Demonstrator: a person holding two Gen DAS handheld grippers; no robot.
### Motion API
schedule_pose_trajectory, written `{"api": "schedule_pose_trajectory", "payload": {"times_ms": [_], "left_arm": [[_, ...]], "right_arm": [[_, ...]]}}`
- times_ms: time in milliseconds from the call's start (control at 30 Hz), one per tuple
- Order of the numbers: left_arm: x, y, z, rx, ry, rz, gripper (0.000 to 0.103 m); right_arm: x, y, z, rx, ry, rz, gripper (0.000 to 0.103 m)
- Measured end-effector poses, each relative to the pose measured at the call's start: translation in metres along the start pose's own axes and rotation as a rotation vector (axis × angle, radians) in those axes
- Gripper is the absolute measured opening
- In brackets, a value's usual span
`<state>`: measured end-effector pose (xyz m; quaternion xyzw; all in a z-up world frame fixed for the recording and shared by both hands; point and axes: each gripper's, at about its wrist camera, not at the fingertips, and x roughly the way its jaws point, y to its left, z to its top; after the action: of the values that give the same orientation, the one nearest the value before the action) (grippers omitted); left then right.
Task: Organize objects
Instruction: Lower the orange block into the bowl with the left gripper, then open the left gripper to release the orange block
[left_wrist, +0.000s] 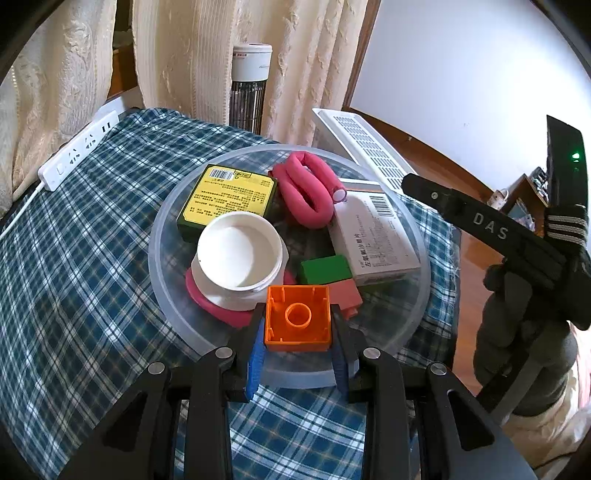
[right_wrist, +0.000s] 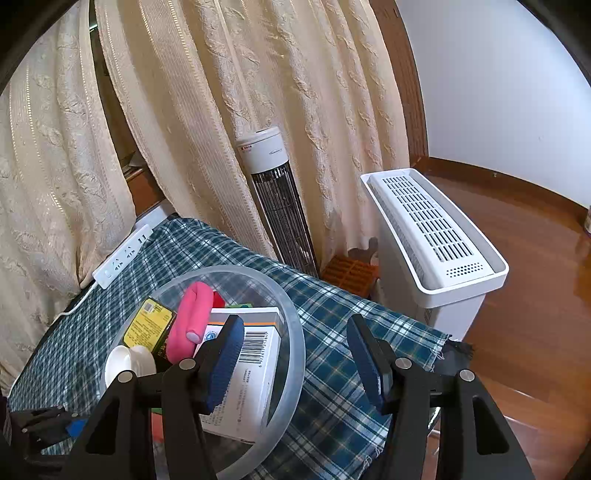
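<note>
So there's a bench (left_wrist: 74, 258) under a blue plaid cloth, and in the middle a big translucent plastic bowl (left_wrist: 413, 229) that's clearly the catch-all for this tidy-up. Already in it: a white medicine box (left_wrist: 373, 236), a yellow-labelled green box (left_wrist: 229, 195), a white jar lid (left_wrist: 238, 254) sitting on something pink, a rolled pink foam curler (left_wrist: 303, 192), plus a green block (left_wrist: 325, 269) and a pink block (left_wrist: 347, 295). The left tongs (left_wrist: 297, 325) are clamped on an orange building brick (left_wrist: 297, 321), hollow side up, angled down over the bowl's near rim, so I'd guess it gets dropped in next. The right tongs (right_wrist: 295, 358) sit apart with nothing in them, hanging low over the bowl's right edge, 1 finger over the medicine box, looking like they're just waiting.
</note>
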<state>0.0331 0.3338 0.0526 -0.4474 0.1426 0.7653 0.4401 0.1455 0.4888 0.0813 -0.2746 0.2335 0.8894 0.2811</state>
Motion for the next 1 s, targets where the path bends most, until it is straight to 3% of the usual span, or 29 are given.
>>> {"api": "schedule_pose_trajectory", "payload": {"times_ms": [367,800,867,1000], "left_arm": [[0.004,0.005,-0.001,0.0,-0.004,0.013,0.035],[-0.023,0.009,-0.005,0.014,-0.089,0.065,0.058],[-0.03,0.014,-0.005,0.0,-0.113,0.089,0.066],[-0.042,0.022,-0.006,-0.016,-0.165,0.164,0.07]], "right_arm": [[-0.003,0.003,-0.002,-0.017,-0.004,-0.003,0.061],[-0.02,0.014,-0.008,-0.052,-0.006,-0.017,0.066],[-0.023,0.018,-0.01,-0.061,-0.006,-0.018,0.067],[-0.031,0.024,-0.012,-0.073,-0.014,-0.017,0.078]]}}
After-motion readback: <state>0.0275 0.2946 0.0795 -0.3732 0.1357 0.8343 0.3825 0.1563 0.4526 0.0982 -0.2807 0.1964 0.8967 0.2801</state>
